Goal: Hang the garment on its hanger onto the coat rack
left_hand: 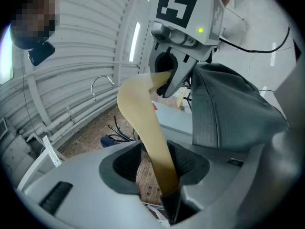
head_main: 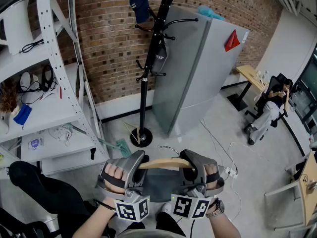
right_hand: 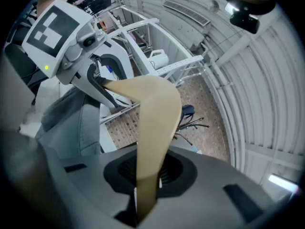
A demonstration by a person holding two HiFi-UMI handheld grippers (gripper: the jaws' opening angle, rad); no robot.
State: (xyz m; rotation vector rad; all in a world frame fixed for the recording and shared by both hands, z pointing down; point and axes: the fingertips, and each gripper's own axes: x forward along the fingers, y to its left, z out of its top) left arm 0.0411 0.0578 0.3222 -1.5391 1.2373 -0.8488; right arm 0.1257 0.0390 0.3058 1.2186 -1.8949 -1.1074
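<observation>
**Head view.** I held the wooden hanger (head_main: 165, 163) level and low in the frame, my left claw (head_main: 138, 161) at one end and my right claw (head_main: 190, 162) at the other. The grey garment (head_main: 161, 185) hung below it, its lower part cut off by the marker cubes and my forearms. The coat rack (head_main: 147, 68) stood well apart from the hanger, on the floor before the brick wall (head_main: 109, 43). Its top was cropped, and a blue item (head_main: 140, 1) hung on one upper branch. This view did not show how either claw's jaws stood.

**Left gripper view.** My left claw (left_hand: 155, 161) stood wide. The hanger (left_hand: 143, 123) lay in the gap against one pad, with brick showing between it and the other pad. Its end was lost in the dark throat of the jaws. At the far end the right claw (left_hand: 176, 75) closed over the hanger, and the garment (left_hand: 228, 109) filled the right side. A thin curved metal hook (left_hand: 97, 84) showed near the hanger's bend, and only in this view.

**Right gripper view.** My right claw (right_hand: 152, 171) was narrow and clamped on the hanger (right_hand: 155, 113). The left claw (right_hand: 102, 85) showed at the far end, and the garment (right_hand: 71, 123) draped at the left. Small dark branches behind the hanger were too small for me to identify.
</observation>
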